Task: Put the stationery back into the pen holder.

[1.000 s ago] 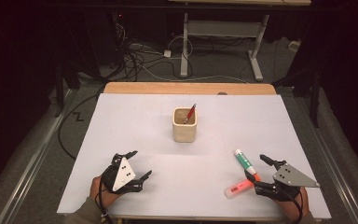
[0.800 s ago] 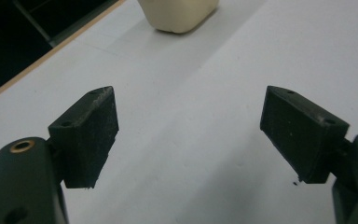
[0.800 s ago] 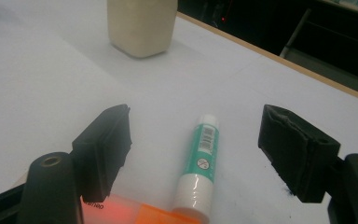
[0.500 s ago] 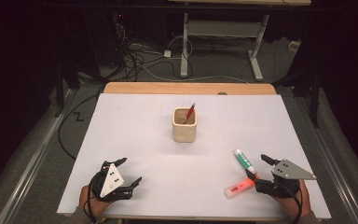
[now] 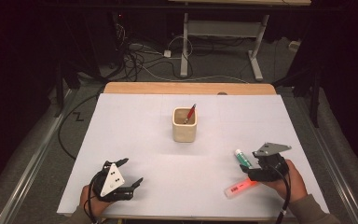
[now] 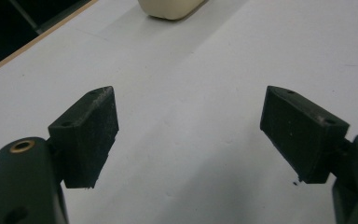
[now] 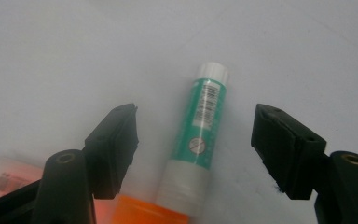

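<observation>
Two markers lie on the white surface [image 5: 135, 135] at about 4 o'clock from its middle: a green marker [image 5: 243, 158] with a white cap, and an orange marker [image 5: 240, 187] just below it, angled toward 8 o'clock. In the high view the right tool [image 5: 256, 169] sits over the place where the two markers meet, held by the person's right hand [image 5: 286, 179] near the surface's 5 o'clock corner. In the right gripper view the right tool [image 7: 196, 144] straddles the green marker [image 7: 200, 126], which runs up between the jaws with its white cap toward 12 o'clock and its clear lower end touching the orange marker [image 7: 144, 212] at the bottom edge. The jaws stand apart on either side of the green marker, with gaps showing between each pad and the barrel; they have just been closing, with the marker between them but not yet pressed.

At 7 o'clock on the surface, the left tool [image 5: 131, 173] rests in the left hand [image 5: 91, 200], its jaws spread wide with bare surface between them. In the left gripper view the left tool [image 6: 189, 135] points toward a cream cup [image 6: 170, 7] at 12 o'clock. That cream cup [image 5: 184, 125] stands upright near the surface's centre, well apart from both tools, with a red pen [image 5: 189, 113] leaning inside it.
</observation>
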Tool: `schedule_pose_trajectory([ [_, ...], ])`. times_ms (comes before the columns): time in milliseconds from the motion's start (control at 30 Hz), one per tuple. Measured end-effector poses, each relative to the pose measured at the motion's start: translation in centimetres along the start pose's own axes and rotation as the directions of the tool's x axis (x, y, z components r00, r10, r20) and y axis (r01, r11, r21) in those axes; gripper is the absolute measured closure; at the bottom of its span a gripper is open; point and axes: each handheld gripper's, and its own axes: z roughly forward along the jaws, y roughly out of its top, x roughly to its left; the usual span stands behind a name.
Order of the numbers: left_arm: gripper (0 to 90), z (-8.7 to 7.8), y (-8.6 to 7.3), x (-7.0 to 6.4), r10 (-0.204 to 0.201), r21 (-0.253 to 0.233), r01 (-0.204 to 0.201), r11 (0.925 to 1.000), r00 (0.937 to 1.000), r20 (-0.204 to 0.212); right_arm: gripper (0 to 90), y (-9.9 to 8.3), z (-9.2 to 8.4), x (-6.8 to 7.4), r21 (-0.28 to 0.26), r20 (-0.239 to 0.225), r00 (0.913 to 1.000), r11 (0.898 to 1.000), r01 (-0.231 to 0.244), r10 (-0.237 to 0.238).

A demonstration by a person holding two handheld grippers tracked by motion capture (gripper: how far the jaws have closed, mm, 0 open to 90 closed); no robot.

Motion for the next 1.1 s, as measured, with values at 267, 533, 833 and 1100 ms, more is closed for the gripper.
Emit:
schedule_pose_trajectory([
  [267, 18.5, 0.0, 0.1, -0.1, 0.003, 0.003, -0.003, 1.0, 1.0, 0.006, 46.2, 2.5, 2.3, -1.7, 0.17, -0.006, 0.9983, 0.984, -0.056, 0.058],
  [533, 18.5, 0.0, 0.1, 0.0, 0.001, 0.002, -0.001, 1.0, 1.0, 0.008, 59.3, 3.3, 4.3, -1.6, 0.276, -0.032, 0.9966, 0.959, -0.064, 0.076],
  [833, 18.5, 0.2, 0.1, 0.0, -0.028, -0.012, 0.029, 0.9995, 0.9991, 0.032, 65.9, 3.7, 4.6, -1.4, 0.292, -0.028, 0.997, 0.954, -0.061, 0.073],
  [1100, 18.5, 0.4, 0.1, 0.0, -0.027, -0.008, 0.027, 0.9996, 0.9989, 0.039, 66.1, 3.3, 4.0, -1.1, 0.215, -0.005, 0.9995, 0.976, -0.029, 0.031],
])
